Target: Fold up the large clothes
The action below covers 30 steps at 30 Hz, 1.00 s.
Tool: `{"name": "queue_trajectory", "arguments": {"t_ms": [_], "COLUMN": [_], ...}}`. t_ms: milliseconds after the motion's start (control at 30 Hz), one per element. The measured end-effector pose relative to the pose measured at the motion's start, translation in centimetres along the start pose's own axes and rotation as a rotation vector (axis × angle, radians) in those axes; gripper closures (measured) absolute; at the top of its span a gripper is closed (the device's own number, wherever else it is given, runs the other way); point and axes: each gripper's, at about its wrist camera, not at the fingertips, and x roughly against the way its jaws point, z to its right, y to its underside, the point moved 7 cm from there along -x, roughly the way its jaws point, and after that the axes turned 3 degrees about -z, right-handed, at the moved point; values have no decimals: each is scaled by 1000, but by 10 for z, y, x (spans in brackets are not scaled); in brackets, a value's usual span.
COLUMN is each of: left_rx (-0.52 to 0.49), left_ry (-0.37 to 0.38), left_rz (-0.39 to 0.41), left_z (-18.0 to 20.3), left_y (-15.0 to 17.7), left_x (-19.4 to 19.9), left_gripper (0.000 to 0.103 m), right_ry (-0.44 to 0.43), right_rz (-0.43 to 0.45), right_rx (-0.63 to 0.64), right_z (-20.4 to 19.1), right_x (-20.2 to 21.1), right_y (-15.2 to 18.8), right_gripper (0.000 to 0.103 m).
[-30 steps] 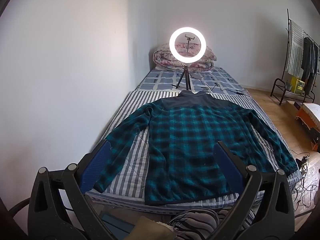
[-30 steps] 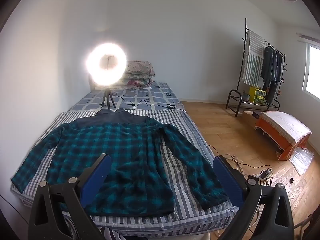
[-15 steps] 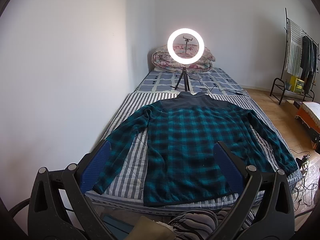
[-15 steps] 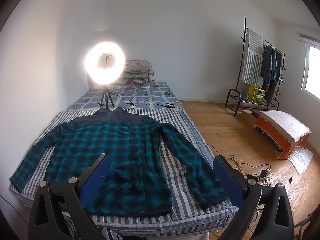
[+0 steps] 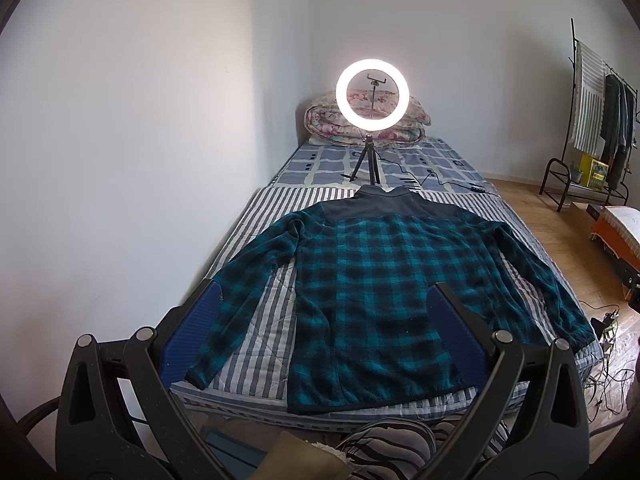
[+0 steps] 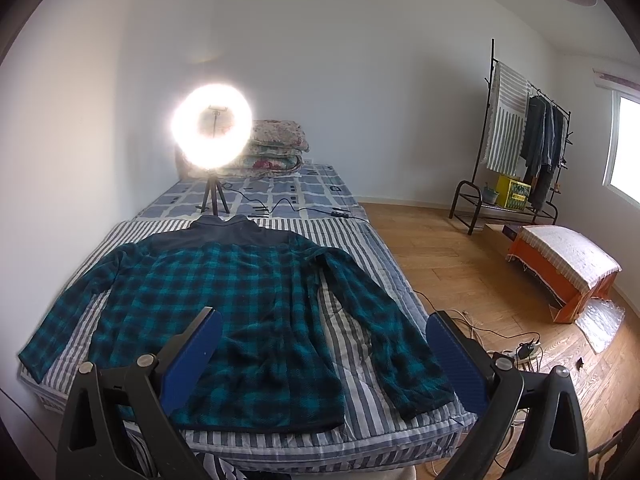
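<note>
No readable txt, labels, brands or nos. anywhere in either view; yellow box (image 6: 514,192) at approx 2 o'clock has a print, too small to read.

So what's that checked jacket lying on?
The checked jacket lies flat on a striped cover over the bed. Whatever sits beneath the jacket's body is hidden.

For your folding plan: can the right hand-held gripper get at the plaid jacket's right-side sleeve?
Probably yes: the right hand-held gripper is open, and nothing lies on the sleeve near the bed's edge.
</note>
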Motion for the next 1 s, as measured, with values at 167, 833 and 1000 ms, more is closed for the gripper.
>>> {"name": "queue_trajectory", "arguments": {"t_ms": [167, 833, 1000], "left_rx": [1, 0, 1], "left_ry": [1, 2, 2], "left_rz": [0, 4, 5], "left_z": [-1, -2, -2], "left_y": [2, 4, 4], "left_x": [0, 1, 1], "left_gripper": [0, 0, 0], "right_ry": [1, 3, 4], "right_rz": [0, -2, -1], "right_rx": [1, 3, 5], "right_z": [0, 1, 0], "right_x": [0, -1, -1], "right_y": [0, 1, 1], "right_gripper": [0, 0, 0]}}
